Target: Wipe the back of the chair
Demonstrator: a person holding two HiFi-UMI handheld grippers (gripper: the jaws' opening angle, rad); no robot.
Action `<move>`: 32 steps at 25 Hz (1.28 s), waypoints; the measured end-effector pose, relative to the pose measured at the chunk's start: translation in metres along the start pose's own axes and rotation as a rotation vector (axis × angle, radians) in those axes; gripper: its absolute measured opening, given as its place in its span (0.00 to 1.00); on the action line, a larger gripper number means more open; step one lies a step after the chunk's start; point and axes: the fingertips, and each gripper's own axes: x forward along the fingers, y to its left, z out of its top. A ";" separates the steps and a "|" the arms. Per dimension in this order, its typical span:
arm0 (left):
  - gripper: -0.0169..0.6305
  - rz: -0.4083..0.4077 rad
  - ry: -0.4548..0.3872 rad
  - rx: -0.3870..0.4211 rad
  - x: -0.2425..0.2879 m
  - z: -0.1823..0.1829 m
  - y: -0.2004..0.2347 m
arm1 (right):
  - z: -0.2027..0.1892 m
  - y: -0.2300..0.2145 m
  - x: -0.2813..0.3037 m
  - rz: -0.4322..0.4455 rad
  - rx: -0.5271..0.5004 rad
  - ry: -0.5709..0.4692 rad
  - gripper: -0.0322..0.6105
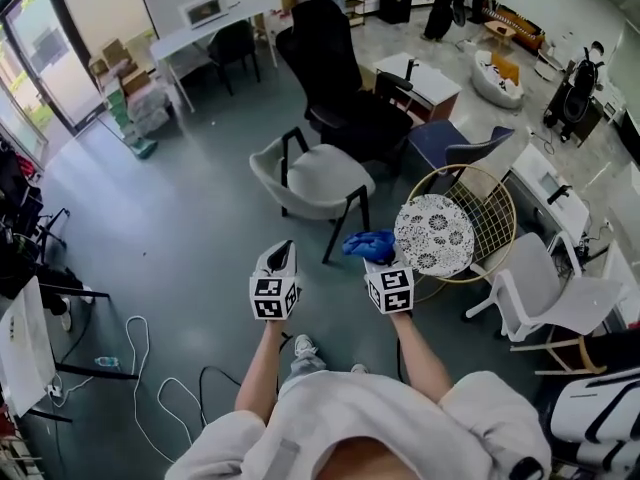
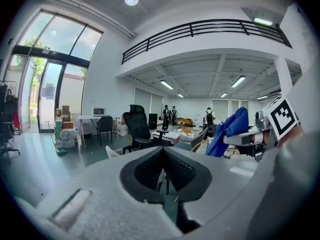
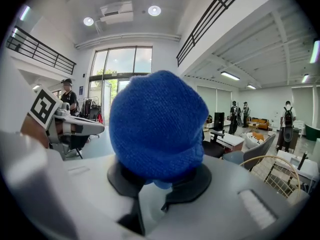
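A light grey shell chair (image 1: 312, 176) on black legs stands just ahead of me, its back toward the left. My right gripper (image 1: 372, 258) is shut on a bunched blue cloth (image 1: 367, 243), held in the air near the chair's front leg. In the right gripper view the blue cloth (image 3: 156, 126) fills the middle and hides the jaw tips. My left gripper (image 1: 283, 255) hangs beside it, shut with nothing in it; its dark pads (image 2: 150, 170) meet. Neither gripper touches the chair.
A tall black office chair (image 1: 335, 68) stands behind the grey one. A round wire chair with a patterned cushion (image 1: 434, 234) is close on the right, with a white chair (image 1: 545, 293) beyond it. Cables (image 1: 150, 388) lie on the floor at lower left. Desks (image 1: 195, 33) stand further back.
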 end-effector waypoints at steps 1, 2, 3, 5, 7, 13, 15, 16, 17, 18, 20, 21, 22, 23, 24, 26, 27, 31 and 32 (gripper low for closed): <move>0.03 -0.008 -0.004 0.003 0.004 0.005 0.008 | 0.005 0.001 0.008 -0.011 0.003 -0.002 0.18; 0.03 -0.014 -0.009 0.007 0.009 0.010 0.018 | 0.012 0.002 0.016 -0.022 0.005 -0.007 0.18; 0.03 -0.019 -0.013 0.012 0.014 0.015 0.027 | 0.019 0.004 0.024 -0.032 0.006 -0.013 0.18; 0.03 -0.032 -0.021 0.022 0.024 0.026 0.046 | 0.031 0.008 0.039 -0.044 0.008 -0.026 0.18; 0.03 -0.050 -0.029 0.034 0.033 0.036 0.062 | 0.040 0.012 0.052 -0.055 0.012 -0.035 0.18; 0.03 -0.092 -0.057 0.058 0.053 0.055 0.097 | 0.056 0.022 0.082 -0.095 0.015 -0.055 0.18; 0.03 -0.104 -0.059 0.061 0.056 0.056 0.106 | 0.060 0.024 0.089 -0.108 0.017 -0.059 0.18; 0.03 -0.109 -0.059 0.061 0.057 0.057 0.111 | 0.062 0.025 0.092 -0.112 0.018 -0.058 0.18; 0.03 -0.112 -0.058 0.062 0.058 0.056 0.116 | 0.063 0.027 0.096 -0.114 0.018 -0.057 0.18; 0.03 -0.113 -0.054 0.063 0.059 0.055 0.121 | 0.065 0.028 0.100 -0.115 0.017 -0.054 0.18; 0.03 -0.111 -0.044 0.062 0.060 0.051 0.129 | 0.065 0.031 0.107 -0.114 0.014 -0.048 0.18; 0.03 -0.109 -0.038 0.059 0.060 0.048 0.132 | 0.064 0.032 0.109 -0.115 0.013 -0.042 0.18; 0.03 -0.108 -0.033 0.057 0.059 0.044 0.134 | 0.062 0.032 0.111 -0.117 0.012 -0.035 0.18; 0.03 -0.108 -0.029 0.055 0.059 0.041 0.136 | 0.061 0.031 0.115 -0.118 0.012 -0.029 0.18; 0.03 -0.106 -0.025 0.053 0.060 0.039 0.139 | 0.060 0.030 0.119 -0.119 0.011 -0.024 0.18; 0.03 -0.101 -0.010 0.048 0.064 0.032 0.145 | 0.059 0.025 0.128 -0.120 0.009 -0.012 0.18; 0.03 -0.098 0.000 0.045 0.067 0.028 0.148 | 0.057 0.023 0.133 -0.119 0.011 -0.007 0.18; 0.03 -0.079 0.041 0.023 0.082 0.007 0.158 | 0.046 0.012 0.154 -0.111 0.028 0.018 0.18; 0.03 -0.074 0.049 0.019 0.086 0.002 0.159 | 0.043 0.010 0.158 -0.108 0.032 0.022 0.18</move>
